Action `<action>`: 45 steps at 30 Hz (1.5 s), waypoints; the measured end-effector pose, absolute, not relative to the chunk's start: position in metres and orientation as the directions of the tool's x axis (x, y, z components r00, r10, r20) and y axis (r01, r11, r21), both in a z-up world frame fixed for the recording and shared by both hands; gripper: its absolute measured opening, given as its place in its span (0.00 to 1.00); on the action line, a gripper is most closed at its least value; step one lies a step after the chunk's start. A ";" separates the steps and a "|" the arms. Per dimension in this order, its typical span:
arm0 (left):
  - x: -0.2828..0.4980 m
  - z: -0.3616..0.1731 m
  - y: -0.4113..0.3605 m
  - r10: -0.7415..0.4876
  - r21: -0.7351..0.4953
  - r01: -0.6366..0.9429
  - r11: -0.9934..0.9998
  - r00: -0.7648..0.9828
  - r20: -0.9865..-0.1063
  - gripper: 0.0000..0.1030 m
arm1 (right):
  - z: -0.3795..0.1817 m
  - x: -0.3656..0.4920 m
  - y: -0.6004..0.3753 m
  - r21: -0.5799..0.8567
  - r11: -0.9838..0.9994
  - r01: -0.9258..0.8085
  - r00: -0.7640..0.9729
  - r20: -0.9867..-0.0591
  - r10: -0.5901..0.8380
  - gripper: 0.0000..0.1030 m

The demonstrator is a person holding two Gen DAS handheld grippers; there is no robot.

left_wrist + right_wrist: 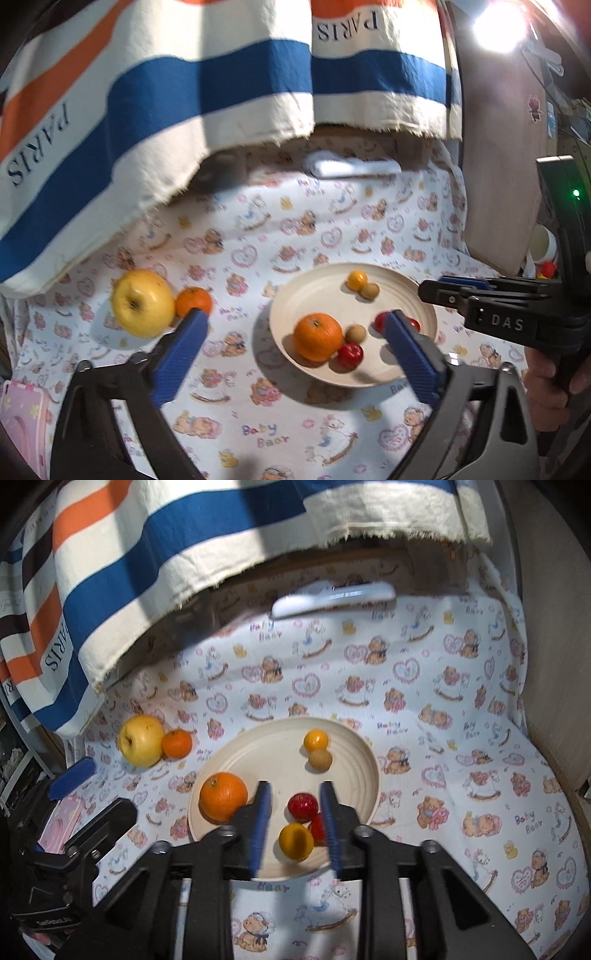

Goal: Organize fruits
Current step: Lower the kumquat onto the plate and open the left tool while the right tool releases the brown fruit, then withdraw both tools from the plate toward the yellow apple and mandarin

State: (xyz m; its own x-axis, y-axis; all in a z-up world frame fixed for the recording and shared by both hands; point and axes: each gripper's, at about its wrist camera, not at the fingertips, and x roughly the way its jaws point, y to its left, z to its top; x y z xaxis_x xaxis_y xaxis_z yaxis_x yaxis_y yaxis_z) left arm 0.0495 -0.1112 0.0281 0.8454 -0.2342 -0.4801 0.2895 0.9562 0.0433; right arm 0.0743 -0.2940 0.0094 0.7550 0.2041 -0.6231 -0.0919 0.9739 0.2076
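A cream plate (321,280) (273,746) holds a big orange (317,336) (223,795), several small red, yellow and brown fruits, and a small orange-yellow fruit (296,841). A yellow apple (142,302) (141,740) and a small mandarin (194,302) (176,743) lie touching on the cloth left of the plate. My left gripper (295,325) is open wide and empty, above the plate's left side. My right gripper (295,801) is open over the plate's near part, with a red fruit (303,806) and the orange-yellow fruit between its fingers, not gripped.
A striped "PARIS" cloth (184,92) (147,554) hangs over the back. A white flat object (351,168) (332,598) lies at the back of the bear-print cloth. A pink item (22,417) sits at the left edge. The right gripper's body (517,317) shows at right.
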 end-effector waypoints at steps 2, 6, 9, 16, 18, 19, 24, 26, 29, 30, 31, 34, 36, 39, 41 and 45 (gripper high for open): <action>0.047 0.031 -0.110 -0.222 0.062 0.281 0.958 0.860 -0.459 0.97 | 0.012 0.071 -0.296 0.197 0.977 -0.078 0.780 -0.598 0.183 0.53; 0.044 0.036 -0.105 -0.222 0.046 0.267 0.963 0.875 -0.430 0.99 | 0.020 0.065 -0.299 0.177 0.982 -0.063 0.824 -0.546 0.151 0.65; 0.039 0.042 -0.099 -0.210 0.040 0.245 0.969 0.896 -0.392 0.99 | 0.024 0.060 -0.301 0.176 0.983 -0.059 0.846 -0.513 0.143 0.78; 0.038 0.050 -0.083 -0.209 -0.019 0.217 0.976 0.911 -0.355 0.99 | 0.026 0.060 -0.301 0.165 0.984 -0.071 0.855 -0.498 0.145 0.84; 0.039 0.051 -0.080 -0.210 -0.028 0.214 0.976 0.911 -0.354 0.99 | 0.026 0.059 -0.301 0.160 0.985 -0.069 0.857 -0.496 0.140 0.86; 0.040 0.052 -0.079 -0.207 -0.030 0.211 0.977 0.913 -0.352 0.99 | 0.027 0.059 -0.301 0.156 0.986 -0.067 0.860 -0.492 0.136 0.87; 0.038 0.061 -0.070 -0.221 -0.009 0.230 0.973 0.920 -0.322 0.99 | 0.028 0.058 -0.299 0.150 0.985 -0.084 0.861 -0.486 0.147 1.00; 0.034 0.068 -0.065 -0.191 0.032 0.210 0.977 0.937 -0.293 0.99 | 0.027 0.058 -0.298 0.164 0.980 -0.110 0.856 -0.486 0.177 1.00; 0.030 0.076 -0.054 -0.164 0.041 0.180 0.983 0.952 -0.258 0.99 | 0.027 0.056 -0.294 0.157 0.980 -0.119 0.859 -0.479 0.181 1.00; 0.030 0.079 -0.050 -0.158 0.034 0.172 0.985 0.955 -0.252 0.99 | 0.027 0.055 -0.293 0.149 0.981 -0.126 0.861 -0.474 0.183 1.00; 0.031 0.080 -0.047 -0.151 0.028 0.163 0.986 0.957 -0.246 0.99 | 0.027 0.054 -0.291 0.143 0.981 -0.131 0.863 -0.470 0.184 1.00; 0.032 0.082 -0.039 -0.129 0.023 0.139 0.990 0.962 -0.239 0.99 | 0.028 0.053 -0.288 0.146 0.978 -0.152 0.862 -0.464 0.203 1.00; 0.035 0.082 -0.032 -0.126 0.003 0.130 0.991 0.963 -0.240 0.99 | 0.029 0.052 -0.287 0.130 0.982 -0.134 0.873 -0.453 0.179 1.00; 0.039 0.082 -0.021 -0.119 -0.025 0.117 0.993 0.961 -0.251 0.99 | 0.033 0.052 -0.281 0.080 0.994 -0.080 0.899 -0.426 0.107 1.00; 0.043 0.081 -0.014 -0.094 -0.025 0.090 0.996 0.963 -0.254 0.99 | 0.037 0.057 -0.276 0.083 0.992 -0.092 0.889 -0.442 0.119 1.00; 0.055 0.078 0.007 -0.086 -0.075 0.067 0.995 0.954 -0.287 0.99 | 0.049 0.065 -0.261 0.114 0.988 -0.108 0.871 -0.467 0.149 1.00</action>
State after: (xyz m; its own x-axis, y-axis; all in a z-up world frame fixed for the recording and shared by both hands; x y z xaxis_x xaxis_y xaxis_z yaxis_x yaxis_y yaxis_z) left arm 0.0546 0.0071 0.0777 0.9542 -0.0858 -0.2867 0.0668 0.9949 -0.0754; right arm 0.0646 -0.2611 0.0491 0.8714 0.1487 -0.4674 -0.1077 0.9877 0.1135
